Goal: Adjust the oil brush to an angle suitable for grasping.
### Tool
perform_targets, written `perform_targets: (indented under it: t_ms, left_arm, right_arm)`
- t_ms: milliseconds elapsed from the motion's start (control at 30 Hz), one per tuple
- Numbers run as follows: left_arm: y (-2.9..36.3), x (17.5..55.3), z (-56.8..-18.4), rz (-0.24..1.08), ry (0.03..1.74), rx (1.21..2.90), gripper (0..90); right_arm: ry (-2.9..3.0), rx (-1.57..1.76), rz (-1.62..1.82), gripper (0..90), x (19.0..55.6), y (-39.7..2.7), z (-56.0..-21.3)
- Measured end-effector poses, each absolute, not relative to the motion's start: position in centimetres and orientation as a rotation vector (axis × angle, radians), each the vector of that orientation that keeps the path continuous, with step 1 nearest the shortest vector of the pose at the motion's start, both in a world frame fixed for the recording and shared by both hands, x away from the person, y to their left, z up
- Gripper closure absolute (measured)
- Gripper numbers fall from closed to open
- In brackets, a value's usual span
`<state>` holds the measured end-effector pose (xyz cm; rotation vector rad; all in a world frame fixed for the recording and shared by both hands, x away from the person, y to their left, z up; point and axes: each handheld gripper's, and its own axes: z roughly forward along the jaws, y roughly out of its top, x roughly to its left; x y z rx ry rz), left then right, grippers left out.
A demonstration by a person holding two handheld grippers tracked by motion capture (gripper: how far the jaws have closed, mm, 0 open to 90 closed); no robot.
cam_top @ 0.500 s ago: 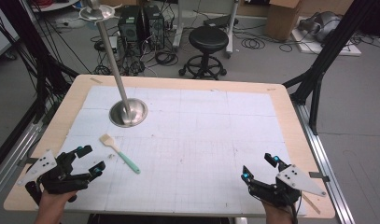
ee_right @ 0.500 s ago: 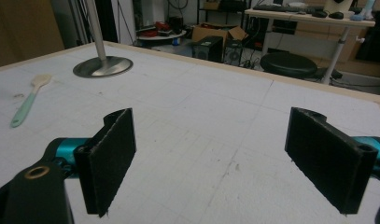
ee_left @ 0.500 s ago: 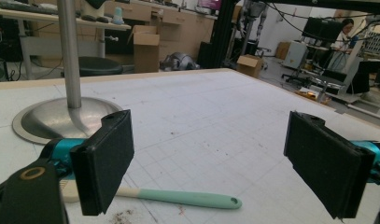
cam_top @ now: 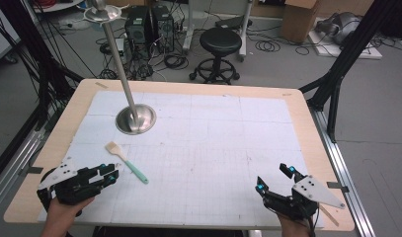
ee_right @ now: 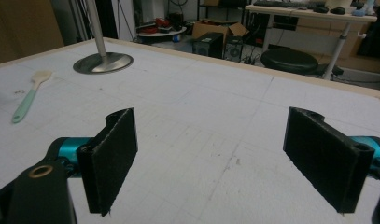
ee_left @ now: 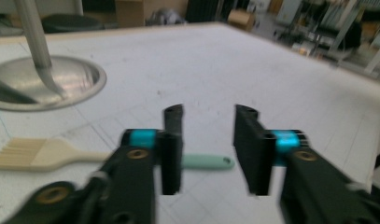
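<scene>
- Left gripper (cam_top: 111, 174): held in the person's left hand at the near left corner of the table, jaws pointing toward the brush. In the left gripper view (ee_left: 206, 149) the two black jaws stand part-way apart with nothing clamped between them; the green handle end shows through the gap, lying on the mat beyond the tips.
- Right gripper (cam_top: 272, 178): held low at the near right edge of the table, grey three-cornered plate on top. In the right gripper view (ee_right: 225, 163) its jaws stand wide apart over bare mat, holding nothing.
- Brush (cam_top: 125, 161): pale bristle head, mint-green handle, lying flat on the mat near the left side, just beside the left gripper's tips and not touched by them. Also seen from the right gripper view (ee_right: 28, 99), well apart from that gripper.
- Metal stand (cam_top: 135, 120): round steel base on the far left part of the mat, a slim pole rising from it; it sits beyond the brush.
- Table (cam_top: 307, 123): wooden rim, white gridded mat over the top.
- Black stool (cam_top: 218, 54): on the floor behind the table.
</scene>
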<state>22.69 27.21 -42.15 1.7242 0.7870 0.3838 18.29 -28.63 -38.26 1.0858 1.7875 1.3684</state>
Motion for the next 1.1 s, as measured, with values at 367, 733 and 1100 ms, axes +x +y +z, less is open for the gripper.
perform_targets:
  t_ms: [367, 733, 1100]
  left_arm:
    - [23.4, 23.9, -43.9, 0.407, 0.816, 1.989, 89.3]
    - [19.5, 24.9, -44.5, 0.390, 0.789, 2.153, 89.4]
    - [17.3, 28.4, -44.4, 0.353, 0.871, 2.132, 89.2]
  right_arm:
    - [1.809, 1.072, 1.358, 16.6, 18.3, -28.1, -38.3]
    - [1.813, 1.083, 1.354, 16.7, 18.3, -28.1, -38.4]
    - [1.808, 1.087, 1.353, 16.7, 18.4, -28.3, -38.4]
